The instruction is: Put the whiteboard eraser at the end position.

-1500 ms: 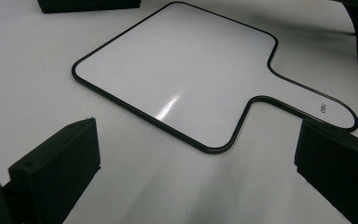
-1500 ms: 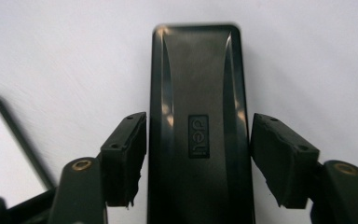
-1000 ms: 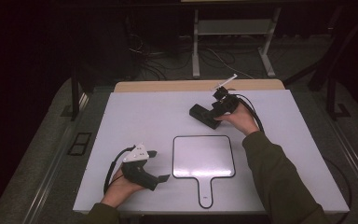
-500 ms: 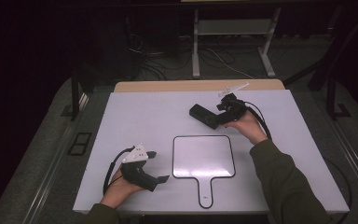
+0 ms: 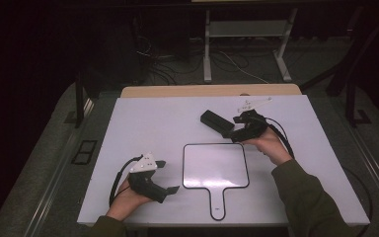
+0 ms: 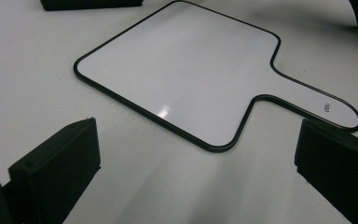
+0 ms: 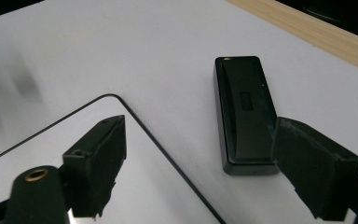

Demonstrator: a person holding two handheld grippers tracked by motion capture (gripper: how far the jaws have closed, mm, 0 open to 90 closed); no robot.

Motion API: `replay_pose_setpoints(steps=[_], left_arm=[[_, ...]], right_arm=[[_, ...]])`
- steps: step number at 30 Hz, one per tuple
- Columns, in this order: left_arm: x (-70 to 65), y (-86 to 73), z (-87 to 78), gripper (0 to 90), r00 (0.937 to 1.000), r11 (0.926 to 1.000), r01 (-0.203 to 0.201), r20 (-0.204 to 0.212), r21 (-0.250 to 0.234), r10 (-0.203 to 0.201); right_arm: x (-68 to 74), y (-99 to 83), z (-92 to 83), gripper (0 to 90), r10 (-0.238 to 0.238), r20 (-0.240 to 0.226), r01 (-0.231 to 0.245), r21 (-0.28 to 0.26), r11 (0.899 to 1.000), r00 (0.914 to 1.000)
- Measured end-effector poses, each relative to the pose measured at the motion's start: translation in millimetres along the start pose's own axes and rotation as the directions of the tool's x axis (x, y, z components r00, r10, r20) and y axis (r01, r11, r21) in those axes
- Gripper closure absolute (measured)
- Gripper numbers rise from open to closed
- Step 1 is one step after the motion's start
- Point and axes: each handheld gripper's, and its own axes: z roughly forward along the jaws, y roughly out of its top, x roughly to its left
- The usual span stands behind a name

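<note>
On my white bench (image 5: 143,123) in a dark room, the black oblong plastic eraser block (image 5: 217,123) lies flat just beyond the white black-rimmed paddle board (image 5: 216,165). My right tool (image 5: 238,132), just opened and empty, sits beside it; my left tool (image 5: 167,176) waits wide, holding nothing.

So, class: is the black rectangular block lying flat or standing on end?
Lying flat: the black rectangular block rests lengthwise on the white table, broad face up.
</note>
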Motion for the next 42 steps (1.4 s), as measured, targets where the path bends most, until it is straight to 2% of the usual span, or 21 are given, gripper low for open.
replay_pose_setpoints(steps=[5,14,20,24,28,31,39,42], left_arm=[[-1.0,0.1,0.2,0.0,1.0000,1.0000,0.000,-0.001,-0.001,0.000],[-1.7,0.4,-0.4,0.0,1.0000,1.0000,-0.004,-0.003,0.002,0.004],[-2.9,0.8,-0.2,0.0,1.0000,1.0000,-0.005,0.000,0.002,0.005],[-3.2,0.8,-0.4,0.0,0.9999,0.9999,-0.010,0.002,0.002,0.010],[-3.5,0.7,-0.7,0.0,1.0000,1.0000,-0.007,0.001,0.001,0.007],[-3.6,0.7,-0.7,0.0,1.0000,1.0000,-0.006,0.000,0.001,0.006],[-3.9,1.2,-1.2,0.0,0.9999,0.9999,-0.012,0.000,0.000,0.012],[-4.1,1.1,-1.5,0.0,1.0000,1.0000,-0.009,-0.001,-0.002,0.009]], right_arm=[[5.4,-8.9,-9.9,14.9,0.005,-0.009,-0.005,-0.029,1.000,1.0000],[11.4,-29.6,-22.8,15.0,0.001,-0.018,-0.002,-0.043,0.999,0.9998],[15.3,-43.8,-31.6,15.0,0.034,-0.020,-0.036,-0.062,0.997,0.9992],[17.6,-52.4,-35.9,15.0,0.066,-0.045,-0.069,-0.075,0.995,0.9968],[20.8,-59.7,-40.3,15.0,0.063,-0.014,-0.064,-0.072,0.995,0.9979],[21.8,-66.0,-44.7,15.0,0.065,-0.023,-0.067,-0.082,0.994,0.9976],[28.3,-86.0,-53.5,15.0,0.063,0.012,-0.061,-0.081,0.995,0.9980],[30.0,-94.3,-58.3,15.0,0.064,0.010,-0.063,-0.082,0.995,0.9979]])
